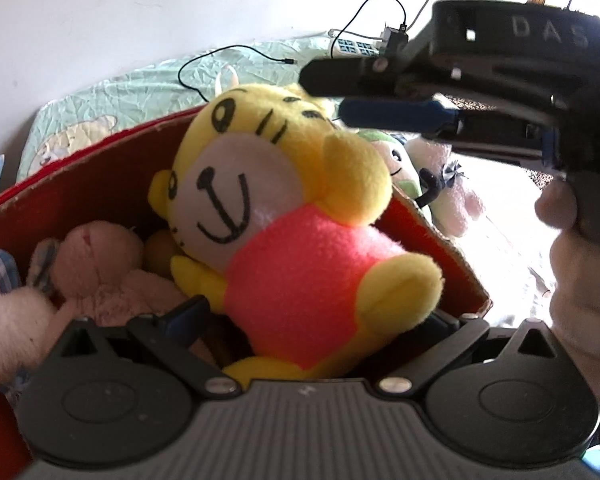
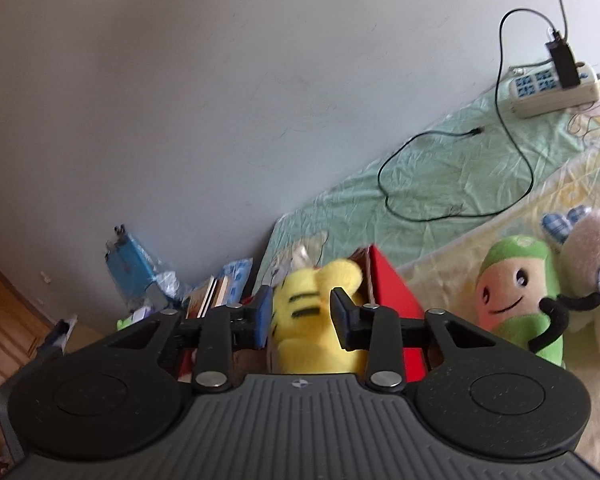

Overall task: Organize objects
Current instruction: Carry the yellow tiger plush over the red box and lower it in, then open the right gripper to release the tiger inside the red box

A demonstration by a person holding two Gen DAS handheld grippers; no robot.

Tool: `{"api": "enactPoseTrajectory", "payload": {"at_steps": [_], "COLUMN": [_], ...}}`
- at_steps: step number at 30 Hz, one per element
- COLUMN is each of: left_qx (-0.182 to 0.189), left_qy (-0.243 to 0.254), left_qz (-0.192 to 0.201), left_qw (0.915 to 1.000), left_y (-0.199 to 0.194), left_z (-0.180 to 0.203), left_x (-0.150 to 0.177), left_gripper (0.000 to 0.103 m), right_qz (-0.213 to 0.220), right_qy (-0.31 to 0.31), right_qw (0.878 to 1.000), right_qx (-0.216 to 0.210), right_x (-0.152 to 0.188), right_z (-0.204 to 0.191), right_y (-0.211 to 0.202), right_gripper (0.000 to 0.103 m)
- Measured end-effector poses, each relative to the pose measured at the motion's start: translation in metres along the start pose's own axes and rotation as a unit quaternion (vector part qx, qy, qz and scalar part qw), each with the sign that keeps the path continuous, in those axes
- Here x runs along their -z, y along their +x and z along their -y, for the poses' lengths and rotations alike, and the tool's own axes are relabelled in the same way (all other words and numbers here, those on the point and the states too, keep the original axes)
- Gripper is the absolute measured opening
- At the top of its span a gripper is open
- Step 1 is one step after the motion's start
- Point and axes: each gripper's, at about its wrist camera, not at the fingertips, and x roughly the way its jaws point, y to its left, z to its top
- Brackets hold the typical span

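Note:
A yellow tiger plush [image 1: 300, 272] in a pink shirt hangs tilted over an open red cardboard box [image 1: 80, 200]. My left gripper [image 1: 318, 316] stands wide open, one finger on each side of the plush's body. My right gripper [image 1: 324, 94] comes in from the upper right and is shut on the top of the plush's head. In the right wrist view that yellow head [image 2: 312, 320] sits pinched between the right gripper [image 2: 300, 312] fingers, with the red box [image 2: 388, 280] just behind. A pink rabbit plush [image 1: 96, 264] and a white fluffy toy [image 1: 8, 320] lie in the box.
On the bedsheet to the right of the box lie a green plush [image 2: 512, 296] and a pale pink plush [image 2: 592, 260]. A power strip [image 2: 552, 88] with a black cable [image 2: 500, 80] sits near the wall. Books [image 2: 212, 292] and clutter are on the floor left. A hand [image 1: 580, 300] holds the right gripper.

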Motion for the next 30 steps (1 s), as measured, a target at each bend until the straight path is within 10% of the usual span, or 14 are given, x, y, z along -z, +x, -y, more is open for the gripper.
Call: {"api": "enactPoseTrajectory", "payload": {"at_steps": [30], "left_qx": [-0.058], "left_qy": [-0.031], "left_qz": [0.006], "left_qw": [0.9978], "left_y": [-0.012], "left_z": [0.014], "left_x": [0.005], "left_gripper": [0.102], "right_qz": [-0.027], "right_qy": [-0.014], "right_qw": [0.999], "right_qx": [0.036], "right_x": [0.037], "right_z": [-0.001], "right_y": [-0.022], "right_gripper": [0.041]}}
